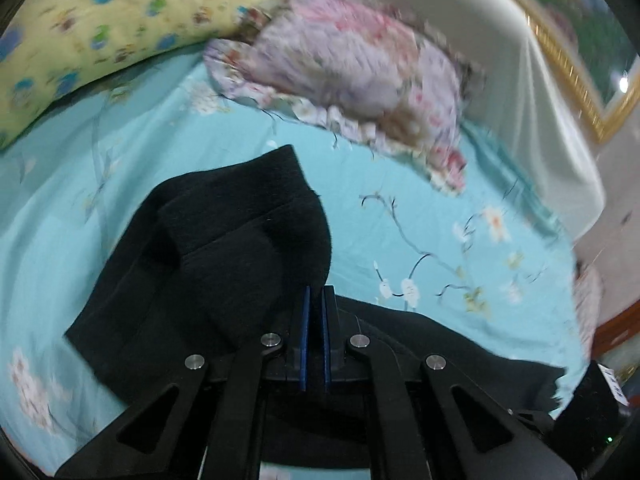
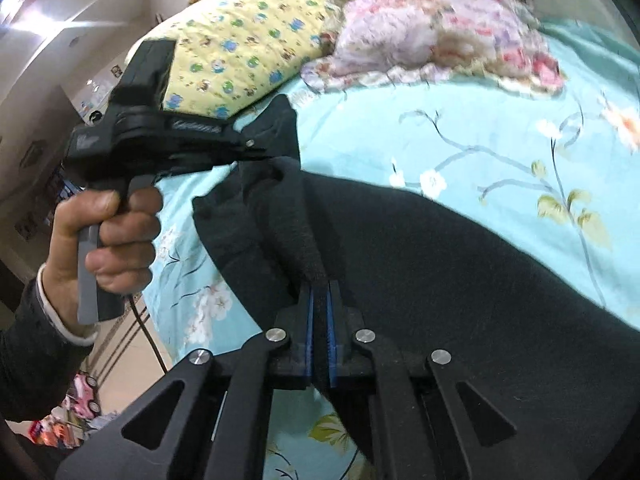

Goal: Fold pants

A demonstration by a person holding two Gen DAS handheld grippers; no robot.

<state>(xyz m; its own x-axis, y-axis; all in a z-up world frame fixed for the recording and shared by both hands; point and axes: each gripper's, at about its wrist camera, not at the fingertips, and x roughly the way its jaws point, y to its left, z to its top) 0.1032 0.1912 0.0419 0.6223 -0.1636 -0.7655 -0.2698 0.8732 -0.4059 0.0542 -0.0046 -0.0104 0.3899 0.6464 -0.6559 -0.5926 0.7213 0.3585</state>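
Black pants (image 1: 216,264) lie on a turquoise floral bedsheet (image 1: 400,216). In the left wrist view my left gripper (image 1: 316,292) is shut on an edge of the pants and lifts a fold of cloth. In the right wrist view my right gripper (image 2: 320,292) is shut on a bunched edge of the pants (image 2: 420,264), which drape down to the right. The left gripper (image 2: 264,152), held by a hand (image 2: 116,240), also shows there at the left, clamped on the cloth at about the same height.
A yellow patterned pillow (image 1: 80,32) and a pink floral pillow (image 1: 352,64) lie at the head of the bed. A white headboard cover (image 1: 520,80) is at the right. The bed's edge and the floor with toys (image 2: 84,400) show at the lower left of the right wrist view.
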